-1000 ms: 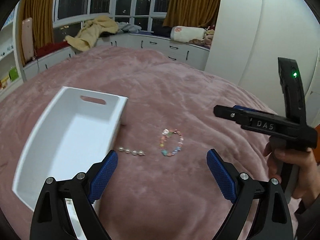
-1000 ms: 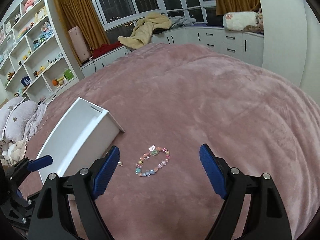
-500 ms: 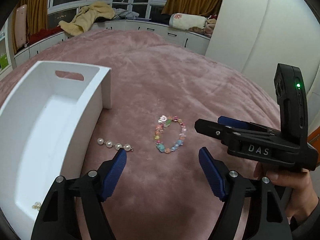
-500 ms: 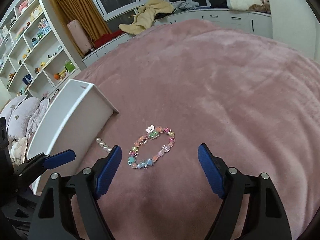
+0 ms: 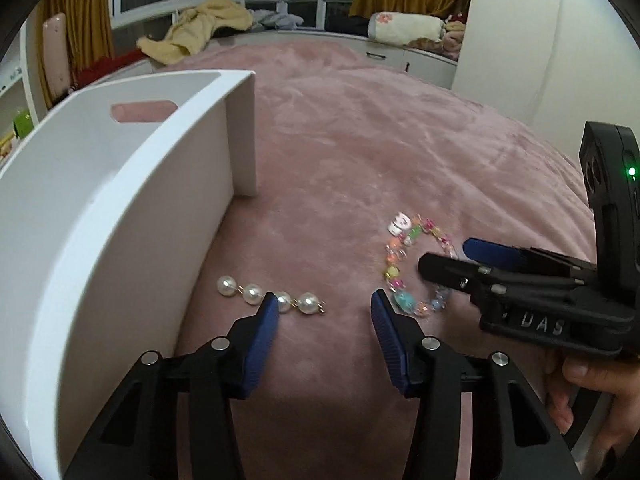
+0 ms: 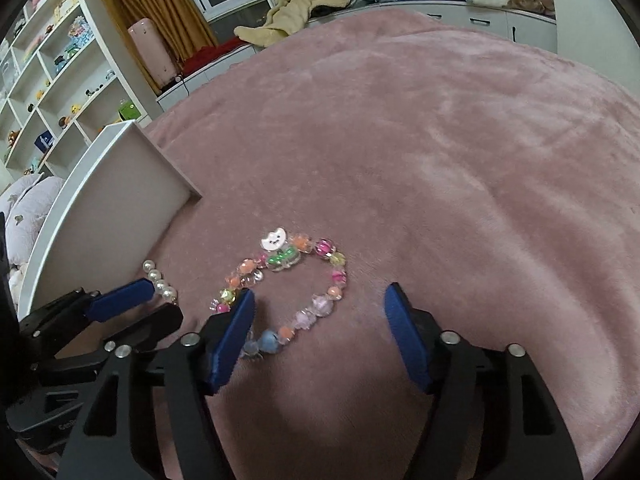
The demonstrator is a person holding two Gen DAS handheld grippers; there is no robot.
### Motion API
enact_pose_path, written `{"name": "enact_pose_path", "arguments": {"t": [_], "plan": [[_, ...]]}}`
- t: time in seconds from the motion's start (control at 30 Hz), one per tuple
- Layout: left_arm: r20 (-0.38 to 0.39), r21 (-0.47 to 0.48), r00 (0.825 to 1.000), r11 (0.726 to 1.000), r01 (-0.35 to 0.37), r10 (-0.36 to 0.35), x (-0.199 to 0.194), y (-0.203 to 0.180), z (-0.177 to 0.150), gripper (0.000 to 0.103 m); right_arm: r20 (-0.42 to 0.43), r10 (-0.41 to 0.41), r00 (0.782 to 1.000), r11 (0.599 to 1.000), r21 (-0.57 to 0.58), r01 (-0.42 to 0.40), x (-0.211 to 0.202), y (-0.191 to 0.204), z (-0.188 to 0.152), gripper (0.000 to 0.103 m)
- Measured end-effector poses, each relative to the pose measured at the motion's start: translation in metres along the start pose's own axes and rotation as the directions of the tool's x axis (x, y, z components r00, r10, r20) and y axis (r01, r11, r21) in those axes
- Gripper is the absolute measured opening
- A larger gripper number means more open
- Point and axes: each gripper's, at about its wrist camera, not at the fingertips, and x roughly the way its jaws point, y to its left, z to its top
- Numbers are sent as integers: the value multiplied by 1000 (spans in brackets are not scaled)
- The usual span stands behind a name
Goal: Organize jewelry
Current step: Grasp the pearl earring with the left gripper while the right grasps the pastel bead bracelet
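Observation:
A short pearl strand (image 5: 252, 293) lies on the pink blanket beside the white box (image 5: 120, 200). My left gripper (image 5: 324, 304) hovers low over it with jaws closing. The strand's right end lies between the fingers, and the pads do not press it. To its right lies a colourful bead bracelet (image 5: 394, 246) with a white charm. In the right wrist view my right gripper (image 6: 320, 294) straddles the near side of the bracelet (image 6: 322, 306). Its jaws are closing but stand apart from the beads. The pearl strand (image 6: 160, 280) and the left gripper (image 6: 160, 304) show at the left.
The white box (image 6: 100, 200) stands close on the left, with a handle slot in its far wall. A person's hand (image 5: 580, 384) holds the right gripper (image 5: 446, 256). Pink blanket (image 6: 440, 160) covers the bed. Shelves (image 6: 60, 80) stand at the far left, and cream clothing (image 5: 200, 28) lies by the window.
Both grippers have sunk toward the blanket and come closer to the jewelry. Their jaws have narrowed, the left more. The right gripper now overlaps the bracelet in the left view.

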Motion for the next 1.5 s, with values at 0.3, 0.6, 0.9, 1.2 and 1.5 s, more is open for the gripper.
{"name": "enact_pose_path", "arguments": {"t": [0.3, 0.6, 0.9, 1.2, 1.5], "plan": [[-26, -127, 999, 991, -37, 34, 24, 27, 9, 38, 30, -24, 999, 997, 81, 21, -3, -17, -7, 18], [-45, -124, 999, 992, -14, 9, 20, 25, 5, 16, 76, 1, 997, 991, 135, -11, -29, -25, -17, 11], [-48, -117, 998, 993, 23, -29, 8, 19, -3, 16, 132, 2, 991, 982, 186, -26, -66, -36, -24, 11], [-30, -96, 998, 994, 52, -55, -21, 4, -5, 16, 155, -26, 988, 982, 190, -3, -100, -36, -26, 11], [5, -55, 995, 994, 99, -99, -72, -14, 4, 16, 189, -53, 980, 989, 149, 25, -147, -22, -13, 11]]}}
